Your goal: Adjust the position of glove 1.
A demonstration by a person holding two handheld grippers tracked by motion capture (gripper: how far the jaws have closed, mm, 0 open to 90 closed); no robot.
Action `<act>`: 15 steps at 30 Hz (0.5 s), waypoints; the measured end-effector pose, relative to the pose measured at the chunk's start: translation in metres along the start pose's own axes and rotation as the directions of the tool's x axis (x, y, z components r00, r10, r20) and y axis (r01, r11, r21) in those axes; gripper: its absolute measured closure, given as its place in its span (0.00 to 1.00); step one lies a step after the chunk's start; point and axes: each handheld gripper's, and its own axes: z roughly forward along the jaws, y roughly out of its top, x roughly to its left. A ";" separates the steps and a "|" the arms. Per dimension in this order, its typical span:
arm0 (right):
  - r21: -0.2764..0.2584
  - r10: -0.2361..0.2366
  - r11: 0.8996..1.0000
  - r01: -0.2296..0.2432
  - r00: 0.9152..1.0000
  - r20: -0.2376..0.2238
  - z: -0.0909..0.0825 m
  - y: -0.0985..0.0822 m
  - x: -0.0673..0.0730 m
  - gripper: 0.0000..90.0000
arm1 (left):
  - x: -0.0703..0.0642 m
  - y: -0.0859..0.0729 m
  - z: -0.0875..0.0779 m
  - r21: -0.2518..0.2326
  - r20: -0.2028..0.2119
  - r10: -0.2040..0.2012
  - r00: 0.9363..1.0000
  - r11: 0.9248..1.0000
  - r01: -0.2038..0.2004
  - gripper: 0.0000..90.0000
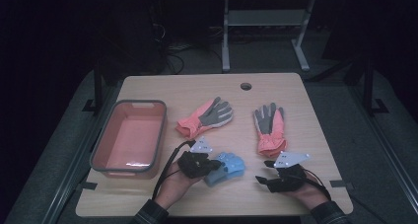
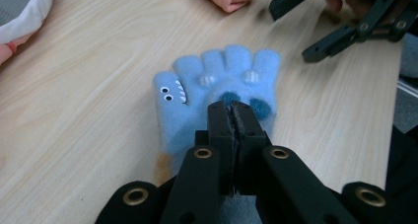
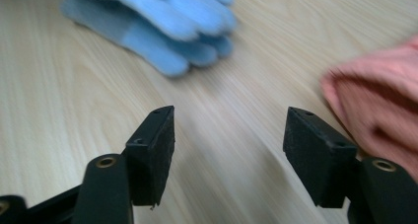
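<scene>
A small light-blue knitted glove with a cartoon face lies flat near the table's front middle, fingers pointing away in the left gripper view. My left gripper has its jaws pressed together on the glove's back, pinching the fabric. In the right gripper view the blue glove lies ahead to the left and looks like two layers. My right gripper hovers low over bare wood to the glove's right, open with nothing between its pads. It also appears in the left gripper view.
Two pink gloves with grey palms lie on the table, one at the middle, one to the right with its cuff close to my right gripper. A pink tub with a grey rim stands at the left.
</scene>
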 end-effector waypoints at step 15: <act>0.028 0.003 1.000 -0.003 1.000 0.022 0.000 -0.007 -0.006 0.32 | 0.001 -0.009 0.017 0.080 0.012 0.018 1.000 0.997 -0.019 0.96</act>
